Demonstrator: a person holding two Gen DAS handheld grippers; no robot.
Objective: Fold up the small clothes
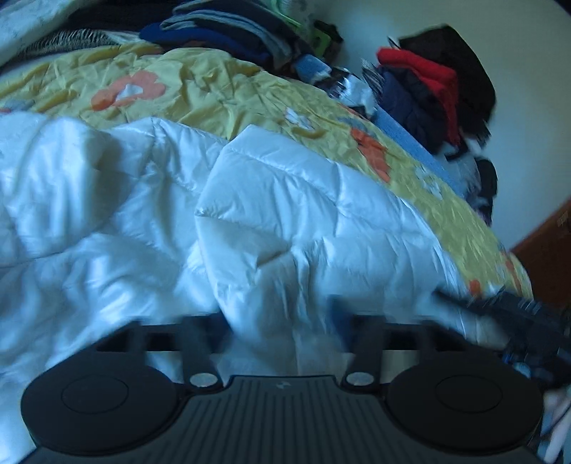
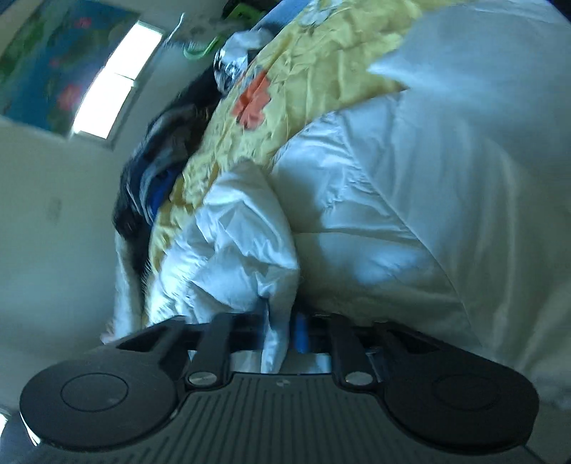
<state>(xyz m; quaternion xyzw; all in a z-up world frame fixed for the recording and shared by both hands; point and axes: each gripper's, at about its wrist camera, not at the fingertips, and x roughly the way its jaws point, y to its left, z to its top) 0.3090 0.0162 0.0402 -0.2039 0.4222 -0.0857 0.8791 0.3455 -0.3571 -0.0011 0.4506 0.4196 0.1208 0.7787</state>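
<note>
We saw a bed under a yellow flowered cover (image 1: 200, 85), and across most of it lay the task's garment, a white quilted jacket (image 1: 285, 214), puffed and rumpled, reaching right down to both of our grippers. Behind the cover, against the pale wall (image 1: 528, 53), folded clothes were stacked: a dark blue and grey pile (image 1: 228, 32) at the far edge, and off to one side a heap with a red piece (image 1: 424, 71) under something black. In the right wrist view a bright window (image 2: 114, 82) stood beside a flowered blue curtain (image 2: 53, 64). Our left gripper (image 1: 285, 321) had its jaws standing well apart; jacket fabric bulged up between them, but we could not see the pads pressing on it, and the tips were buried in the cloth. Our right gripper (image 2: 282, 332) stood about half open with a fold of the white jacket and a strip of blue lying in the gap; whether the pads actually pinched that fold we could not tell through the blur.
</note>
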